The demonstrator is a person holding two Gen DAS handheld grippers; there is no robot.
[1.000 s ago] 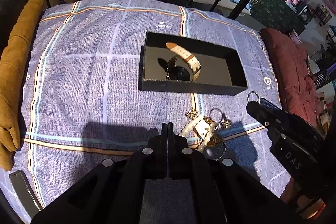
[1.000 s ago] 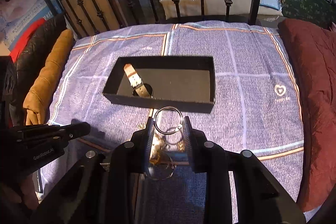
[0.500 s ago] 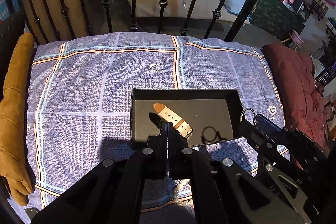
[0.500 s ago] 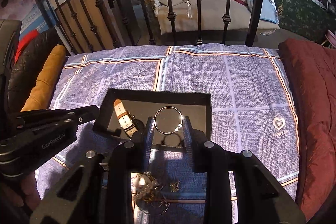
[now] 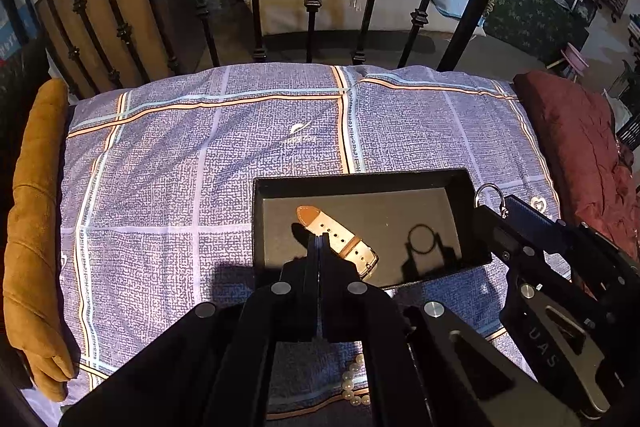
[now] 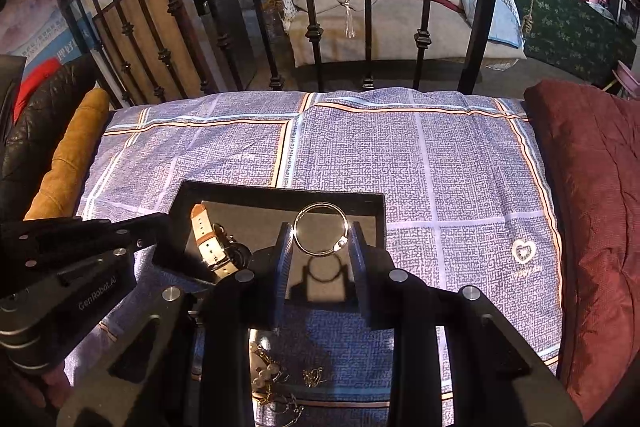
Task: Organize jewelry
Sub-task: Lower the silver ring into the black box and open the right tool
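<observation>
Left gripper (image 5: 319,241): fingers pressed together, nothing between them, tips over near-left part of black tray (image 5: 360,179).
Watch (image 5: 340,241) with tan strap lies in tray, just ahead-right of left tips.
Pearl strand (image 5: 354,383) on purple checked cloth (image 5: 160,187), behind and right of left tips.
Right gripper (image 6: 322,239): pinching silver ring (image 6: 322,229) upright between fingertips, held over right half of tray; ring shadow on tray floor below.
Loose gold jewelry pile (image 6: 276,383) on cloth, behind right tips.
</observation>
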